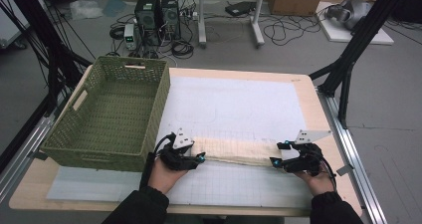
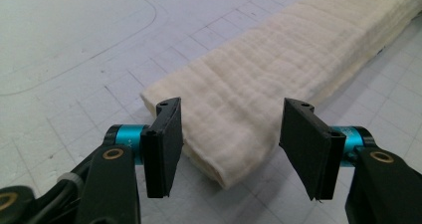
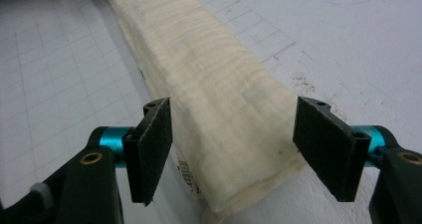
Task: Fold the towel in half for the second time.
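Observation:
A cream cloth, folded into a long narrow strip, lies flat on the white gridded mat near the table's front. My left gripper stands at the strip's left end and my right gripper at its right end. In the left gripper view the cloth's end lies between the open jaws, and the pads stand clear of it. The right gripper view shows the other end between wide-open jaws, its pads likewise not touching. Both grippers hold nothing.
A green woven basket stands empty on the table's left side, close to my left hand. Bare mat lies beyond the cloth. The table's right edge runs near my right gripper. Computers and cables sit on the floor behind.

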`<state>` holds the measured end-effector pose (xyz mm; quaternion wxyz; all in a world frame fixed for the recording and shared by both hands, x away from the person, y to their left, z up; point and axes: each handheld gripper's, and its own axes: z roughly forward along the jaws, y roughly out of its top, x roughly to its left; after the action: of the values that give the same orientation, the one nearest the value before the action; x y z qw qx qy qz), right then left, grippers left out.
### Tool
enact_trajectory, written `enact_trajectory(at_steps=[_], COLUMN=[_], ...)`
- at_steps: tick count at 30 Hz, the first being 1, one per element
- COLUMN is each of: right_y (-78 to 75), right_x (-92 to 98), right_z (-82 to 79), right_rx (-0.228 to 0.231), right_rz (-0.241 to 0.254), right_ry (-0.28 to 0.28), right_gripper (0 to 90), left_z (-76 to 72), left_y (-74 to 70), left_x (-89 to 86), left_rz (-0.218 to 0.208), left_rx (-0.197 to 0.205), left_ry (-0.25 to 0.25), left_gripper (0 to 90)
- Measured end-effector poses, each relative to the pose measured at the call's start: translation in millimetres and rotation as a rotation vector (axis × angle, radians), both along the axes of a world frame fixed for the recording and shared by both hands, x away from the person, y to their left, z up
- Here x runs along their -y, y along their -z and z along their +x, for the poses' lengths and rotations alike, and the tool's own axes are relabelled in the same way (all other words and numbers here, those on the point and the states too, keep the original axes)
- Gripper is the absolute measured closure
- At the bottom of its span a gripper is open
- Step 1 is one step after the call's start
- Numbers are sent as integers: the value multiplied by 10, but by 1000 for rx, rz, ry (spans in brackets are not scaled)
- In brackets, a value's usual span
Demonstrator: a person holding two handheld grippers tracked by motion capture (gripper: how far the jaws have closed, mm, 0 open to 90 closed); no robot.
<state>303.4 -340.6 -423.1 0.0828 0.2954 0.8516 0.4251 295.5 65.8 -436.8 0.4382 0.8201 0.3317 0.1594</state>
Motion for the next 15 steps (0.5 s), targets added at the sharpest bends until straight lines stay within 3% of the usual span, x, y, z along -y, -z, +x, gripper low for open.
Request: enact_trajectory(at_steps=[15], right_y=[32], right_x=[-15], right_z=[15], right_rx=[-18], right_rz=[-28], right_ry=[15], right_gripper=[315], left_z=[-18], left_y=[-33], left_x=[7], left_rz=[-1], left_rx=[18], left_ry=[10], left_gripper=[424])
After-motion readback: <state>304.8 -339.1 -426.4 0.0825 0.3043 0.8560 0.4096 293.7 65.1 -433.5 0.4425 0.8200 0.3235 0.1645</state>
